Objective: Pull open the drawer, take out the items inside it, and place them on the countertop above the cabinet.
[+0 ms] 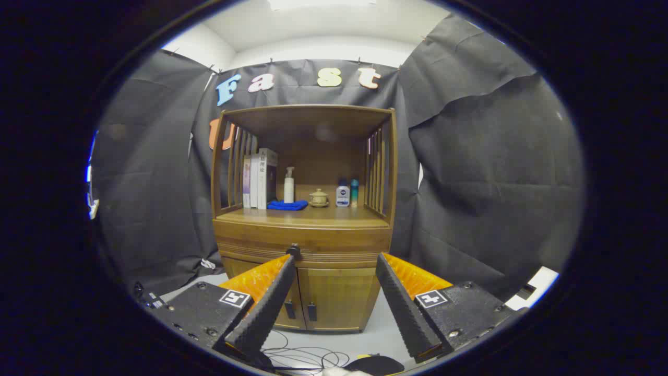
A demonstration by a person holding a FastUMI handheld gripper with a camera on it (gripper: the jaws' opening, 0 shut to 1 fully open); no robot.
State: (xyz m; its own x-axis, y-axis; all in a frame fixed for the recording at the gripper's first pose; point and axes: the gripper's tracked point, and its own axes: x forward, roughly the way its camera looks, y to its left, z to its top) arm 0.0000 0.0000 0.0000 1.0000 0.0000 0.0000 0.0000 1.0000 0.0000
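Low frontal view, facing cabinet (pixel 302 235), a little way off

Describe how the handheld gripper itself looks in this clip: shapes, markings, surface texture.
The gripper has two long, narrow fingers with ribbed, toothed inner faces, tapering toward the cabinet. Each finger is mounted on a dark, speckled block fastened with screws and bearing a square black-and-white marker. The fingers are spread apart, holding nothing.

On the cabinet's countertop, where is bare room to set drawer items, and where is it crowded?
The front strip of the countertop is bare, ahead of the blue cloth and teapot. The back row is crowded: books, spray bottle, two small bottles. The open gripper is short of the shut drawer.
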